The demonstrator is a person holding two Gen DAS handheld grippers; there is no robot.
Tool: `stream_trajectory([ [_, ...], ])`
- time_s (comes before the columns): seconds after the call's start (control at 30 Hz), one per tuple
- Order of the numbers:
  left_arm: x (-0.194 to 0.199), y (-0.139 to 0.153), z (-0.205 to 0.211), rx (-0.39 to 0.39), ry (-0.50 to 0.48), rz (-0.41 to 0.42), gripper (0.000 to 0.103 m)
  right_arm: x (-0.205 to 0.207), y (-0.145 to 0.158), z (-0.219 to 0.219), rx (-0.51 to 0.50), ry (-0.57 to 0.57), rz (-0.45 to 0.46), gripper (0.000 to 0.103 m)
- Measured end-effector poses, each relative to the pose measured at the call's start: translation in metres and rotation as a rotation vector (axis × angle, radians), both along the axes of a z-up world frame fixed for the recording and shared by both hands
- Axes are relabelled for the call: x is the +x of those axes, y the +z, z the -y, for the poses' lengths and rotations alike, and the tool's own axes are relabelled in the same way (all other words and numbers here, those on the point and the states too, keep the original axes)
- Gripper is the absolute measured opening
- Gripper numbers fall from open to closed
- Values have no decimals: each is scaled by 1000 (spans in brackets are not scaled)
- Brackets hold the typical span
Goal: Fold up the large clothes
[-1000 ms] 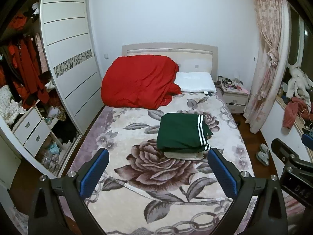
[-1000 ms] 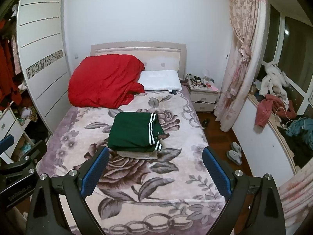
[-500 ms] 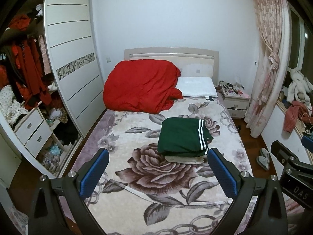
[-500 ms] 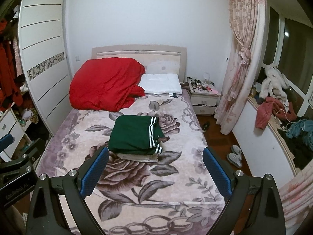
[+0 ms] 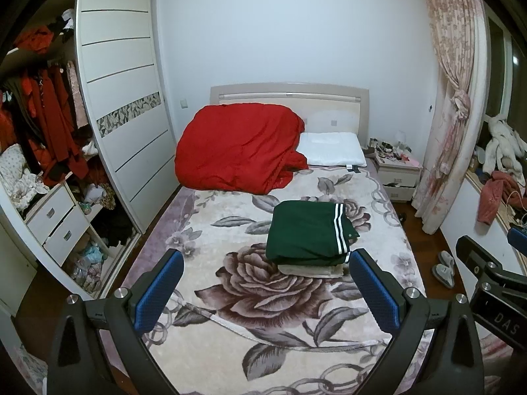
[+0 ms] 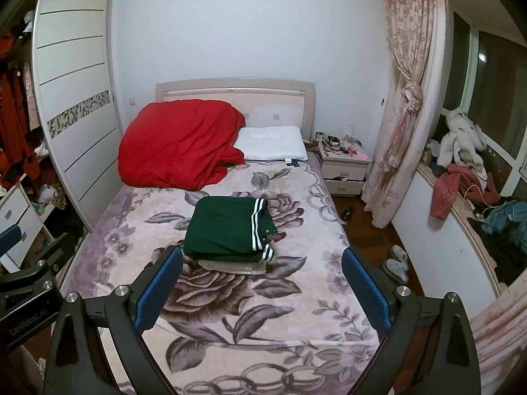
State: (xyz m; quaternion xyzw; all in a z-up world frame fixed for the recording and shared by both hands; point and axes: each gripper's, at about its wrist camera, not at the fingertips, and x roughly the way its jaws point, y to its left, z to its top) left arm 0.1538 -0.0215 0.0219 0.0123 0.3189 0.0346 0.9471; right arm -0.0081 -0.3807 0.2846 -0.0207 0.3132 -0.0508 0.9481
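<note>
Green folded garment (image 5: 308,232) on bed (image 5: 214,263), beyond both wide-spread, empty tongs (image 5: 266,288).

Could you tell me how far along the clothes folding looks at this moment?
Done: a green striped garment lies folded on top of a folded beige piece in the middle of the bed. In hand: nothing; the left gripper and right gripper both hover with jaws open and empty. Possibly left: loose clothes on the window ledge, if those count.
</note>
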Motion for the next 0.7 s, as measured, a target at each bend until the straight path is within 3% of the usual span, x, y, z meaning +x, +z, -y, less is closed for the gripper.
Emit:
stream_trajectory([
  [0.7, 0, 4, -3, 10, 7, 2, 103, -10, 2, -10, 5, -15, 7, 99],
])
